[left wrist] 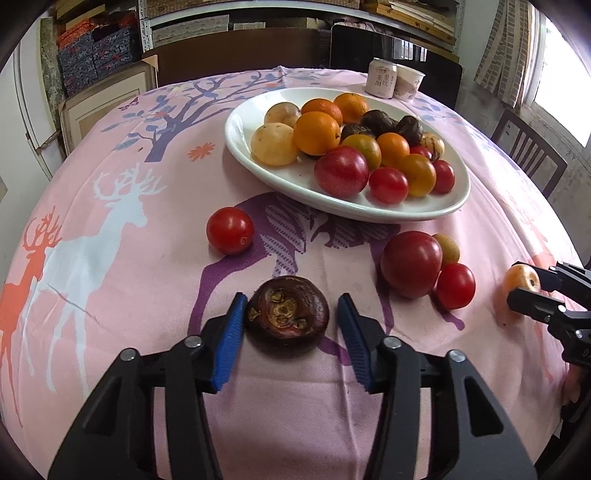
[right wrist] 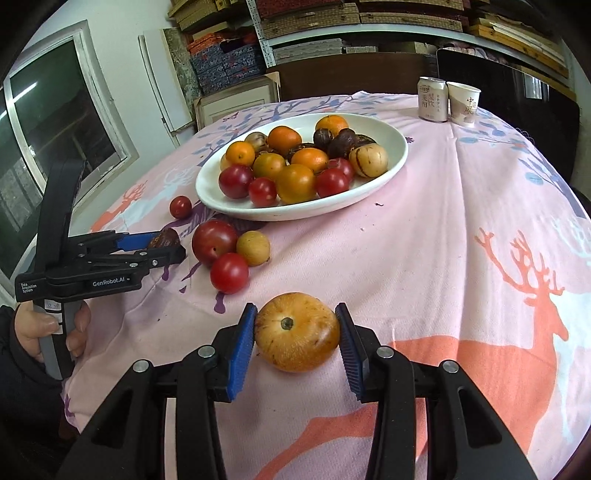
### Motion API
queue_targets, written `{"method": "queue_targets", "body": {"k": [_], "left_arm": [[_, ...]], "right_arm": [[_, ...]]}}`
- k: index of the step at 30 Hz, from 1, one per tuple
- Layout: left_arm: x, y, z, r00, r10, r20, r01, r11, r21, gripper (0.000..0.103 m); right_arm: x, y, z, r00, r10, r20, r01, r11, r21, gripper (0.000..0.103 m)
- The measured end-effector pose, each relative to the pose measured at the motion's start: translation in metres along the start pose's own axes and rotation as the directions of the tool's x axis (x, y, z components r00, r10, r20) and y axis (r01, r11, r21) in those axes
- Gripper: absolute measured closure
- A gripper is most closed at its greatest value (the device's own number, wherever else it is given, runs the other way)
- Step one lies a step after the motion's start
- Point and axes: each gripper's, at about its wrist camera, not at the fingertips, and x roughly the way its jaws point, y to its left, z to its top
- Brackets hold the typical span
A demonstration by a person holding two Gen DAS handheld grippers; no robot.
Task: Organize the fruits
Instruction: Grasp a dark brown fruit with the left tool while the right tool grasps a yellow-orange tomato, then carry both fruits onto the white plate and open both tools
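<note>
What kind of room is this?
Probably a dining table in a home that doubles as storage: a white plate of fruit on a pink deer tablecloth, a wooden chair, and shelves of stacked boxes behind.

Left of us: bare pink tablecloth [left wrist: 110,295], wide open room.
Straight ahead: white plate [left wrist: 258,173] heaped with fruit blocks the middle.
Between our grippers: a cluster of three loose fruits [right wrist: 229,254] narrows the gap.
Lone tomato [left wrist: 229,230]: stands apart before the plate.
Far edge: can [right wrist: 431,99] and paper cup [right wrist: 463,103] touching.
Right: cloth open.
</note>
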Motion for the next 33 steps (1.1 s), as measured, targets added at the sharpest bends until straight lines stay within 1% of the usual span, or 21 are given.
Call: {"method": "queue_targets", "body": {"k": [5,8,19,23,26,29,33], "left_arm": [[-0.003,-0.001,-0.001,1.0,-0.015,0.012,0.015,1.0,0.002,0.061],[-0.008,0.0,-0.002,0.999,-0.021,0.036,0.021,1.0,-0.003,0.061],[-0.019,0.003,-0.002,0.996,-0.018,0.09,0.019,1.0,-0.011,0.061],[-0.022,0.005,-0.002,0.994,-0.013,0.11,0.015,1.0,-0.02,0.061],[-0.026,0.004,-0.001,0.992,0.02,0.127,-0.018,1.0,-0.015,0.061],[-0.029,0.003,0.0,0.99,0.037,0.136,-0.036,0.999,-0.01,0.061],[-0.033,0.003,0.006,0.989,0.032,0.148,-0.03,0.999,-0.017,0.061]], "right_arm": [[0.001,-0.001,0.0,1.0,0.008,-0.003,-0.008,1.0,0.005,0.059],[0.001,-0.001,0.0,1.0,0.011,-0.004,-0.011,1.0,0.009,0.059],[0.0,-0.002,-0.001,1.0,0.017,0.006,-0.017,1.0,0.016,0.059],[-0.008,-0.009,-0.002,0.998,0.05,0.049,-0.053,0.998,0.045,0.059],[-0.013,-0.016,0.0,0.996,0.057,0.064,-0.062,0.996,0.071,0.059],[-0.026,-0.023,0.01,0.994,0.036,0.102,-0.044,0.996,0.073,0.059],[-0.05,-0.035,0.028,0.984,0.022,0.174,-0.038,0.996,0.086,0.059]]}}
